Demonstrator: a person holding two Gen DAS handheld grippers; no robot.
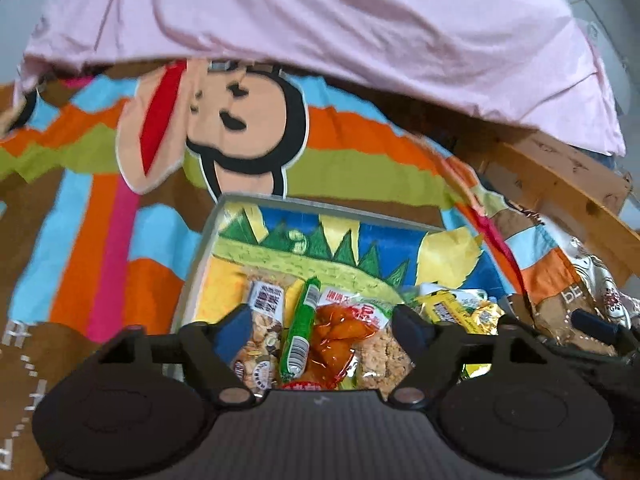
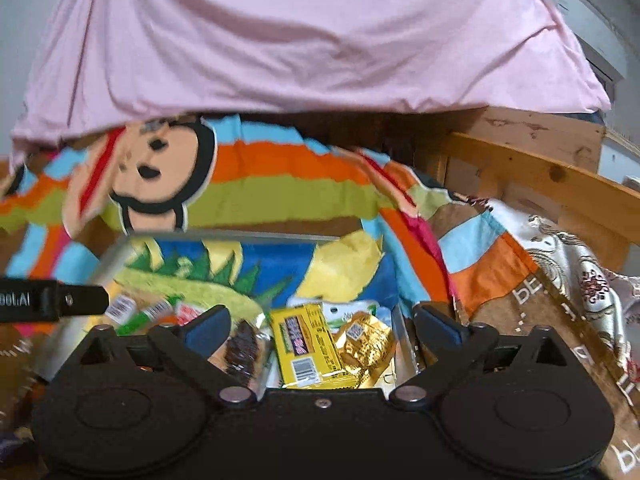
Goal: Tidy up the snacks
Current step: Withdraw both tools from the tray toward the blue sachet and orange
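Inside the tray (image 1: 200, 248) the snacks (image 1: 320, 336) lie gathered at one end; both hand-held grippers, left (image 1: 322, 332) and right (image 2: 322, 326), gape wide and empty above them, seemingly freed for another pick.

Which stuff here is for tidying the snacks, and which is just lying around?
For the job:
metal tray
green sausage stick
red snack pack
nut packet
yellow bar
gold packet

Just lying about:
colourful cloth
wooden frame
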